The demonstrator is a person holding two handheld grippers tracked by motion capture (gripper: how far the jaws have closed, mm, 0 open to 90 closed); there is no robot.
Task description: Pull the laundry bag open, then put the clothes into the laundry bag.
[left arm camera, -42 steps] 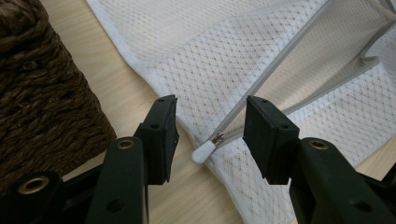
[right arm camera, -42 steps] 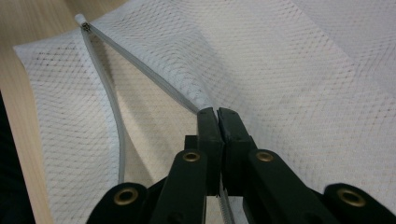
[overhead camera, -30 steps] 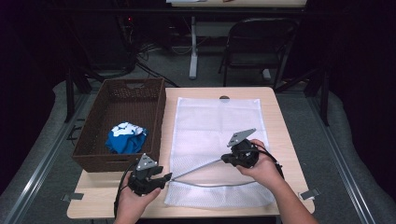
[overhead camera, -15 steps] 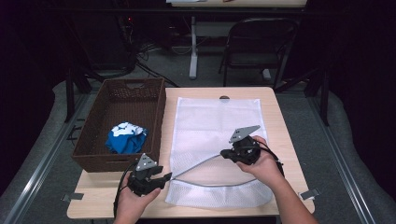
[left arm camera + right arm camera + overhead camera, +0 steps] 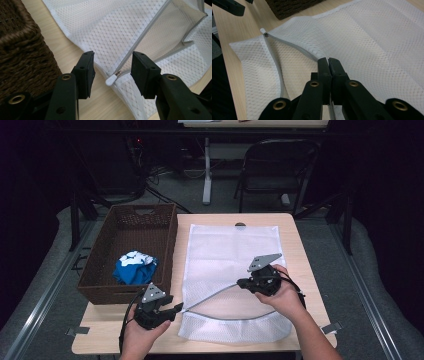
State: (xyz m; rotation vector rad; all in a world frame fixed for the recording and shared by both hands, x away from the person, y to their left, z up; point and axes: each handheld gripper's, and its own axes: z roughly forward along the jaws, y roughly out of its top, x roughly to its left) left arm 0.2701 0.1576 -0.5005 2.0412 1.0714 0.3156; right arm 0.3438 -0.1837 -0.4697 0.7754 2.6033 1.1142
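- The white mesh laundry bag [image 5: 231,270] lies flat at the centre of the light wooden tabletop [image 5: 300,265]. Its grey zipper [image 5: 210,295] looks already run open along the near end.
- The blue-and-white crumpled cloth [image 5: 134,267] sits in the brown woven basket [image 5: 100,290] at 9 o'clock of the bag; I judge loading it is what remains.
- The right hand-held gripper [image 5: 328,65] is clamped tight on the bag's upper mesh edge, lifting the mouth.
- The left hand-held gripper [image 5: 112,68] stands half open at 7 o'clock, its jaws either side of the white zipper pull [image 5: 111,79], not pressing it.
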